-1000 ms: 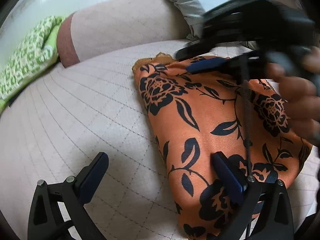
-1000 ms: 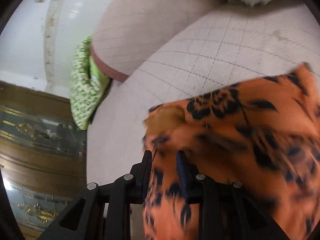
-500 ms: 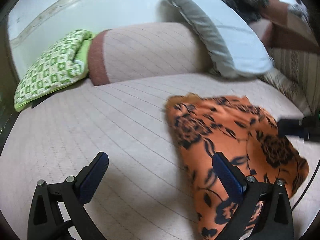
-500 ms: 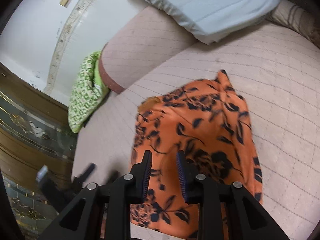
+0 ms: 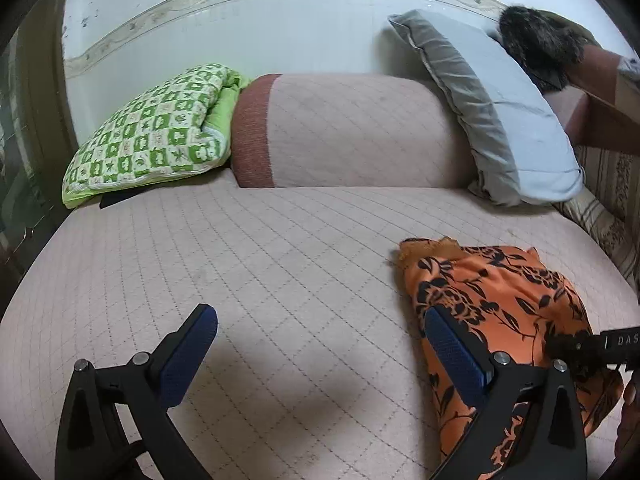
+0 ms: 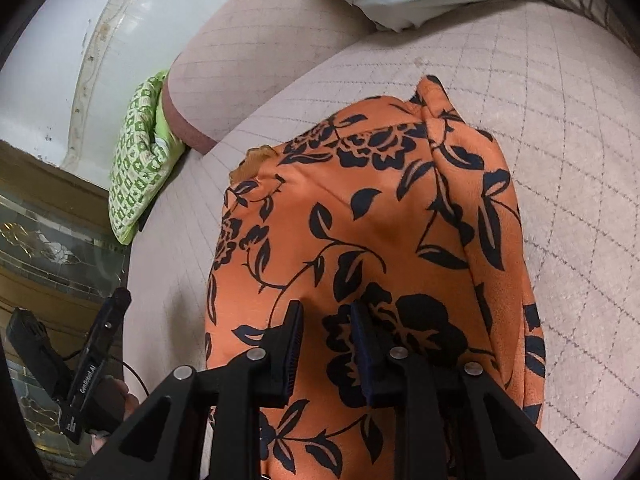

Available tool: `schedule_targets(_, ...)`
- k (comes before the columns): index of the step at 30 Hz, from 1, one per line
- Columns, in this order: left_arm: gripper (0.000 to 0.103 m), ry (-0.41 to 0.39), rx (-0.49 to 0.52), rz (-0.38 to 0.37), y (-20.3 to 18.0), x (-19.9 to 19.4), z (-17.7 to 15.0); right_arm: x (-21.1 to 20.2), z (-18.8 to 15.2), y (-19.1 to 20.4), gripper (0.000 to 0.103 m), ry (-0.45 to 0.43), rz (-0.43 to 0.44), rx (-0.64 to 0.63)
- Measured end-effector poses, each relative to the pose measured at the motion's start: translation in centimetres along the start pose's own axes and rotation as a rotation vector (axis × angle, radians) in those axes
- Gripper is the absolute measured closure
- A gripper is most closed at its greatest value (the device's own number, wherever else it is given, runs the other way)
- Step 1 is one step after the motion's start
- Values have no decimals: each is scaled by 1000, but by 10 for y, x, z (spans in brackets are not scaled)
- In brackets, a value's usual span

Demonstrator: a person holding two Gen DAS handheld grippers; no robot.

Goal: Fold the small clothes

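Lying folded on the quilted bed (image 5: 280, 264), the orange floral garment (image 6: 380, 240) is now released: left hand-held gripper (image 5: 320, 344) wide open and withdrawn, right hand-held gripper (image 6: 326, 344) narrowly parted, empty, above it; fold apparently complete.

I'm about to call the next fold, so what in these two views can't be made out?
- Orange floral garment: near end cut off by the bottom edge and hidden behind the right gripper in the right wrist view, so its type is unclear.
- In the left wrist view, the left gripper, jaws wide apart, covers its near side.
- Whether the right gripper's narrow jaws pinch cloth: cannot tell.
- Dark furry item: cut off at the left wrist view's rim, unidentifiable.
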State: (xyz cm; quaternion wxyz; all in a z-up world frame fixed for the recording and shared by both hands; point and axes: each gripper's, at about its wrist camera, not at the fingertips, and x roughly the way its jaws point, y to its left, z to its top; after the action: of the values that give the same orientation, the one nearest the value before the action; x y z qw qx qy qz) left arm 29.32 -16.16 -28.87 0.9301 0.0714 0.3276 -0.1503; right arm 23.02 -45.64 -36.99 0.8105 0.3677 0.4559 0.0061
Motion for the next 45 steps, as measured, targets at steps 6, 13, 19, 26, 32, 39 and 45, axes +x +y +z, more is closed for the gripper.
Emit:
schedule_targets(6,0,-9,-35,21,13,0,5,2,0,-6,75,8,22,10)
schedule_targets(13,0,-15,-51,25,18,-1,6,3,-1,-4,75,8,8,1)
schedule_targets(19,0,-21,-52,28,18,-3,6,3,1,-4,75,10,7,-3)
schedule_targets(26,0,-24,-57,37,20,-3,6,4,0,-3,75,9,5,-7)
schedule_targets(32,0,-29,-61,48,22,-3,7,4,-1,-3,75,8,3,-7)
schedule_targets(39,0,-39,-102,82,34,-4,9,5,-1,-3,75,7,4,-6)
schedule_targets(45,0,-47,-134,115,46,-3,11,5,-1,-3,75,7,4,-6)
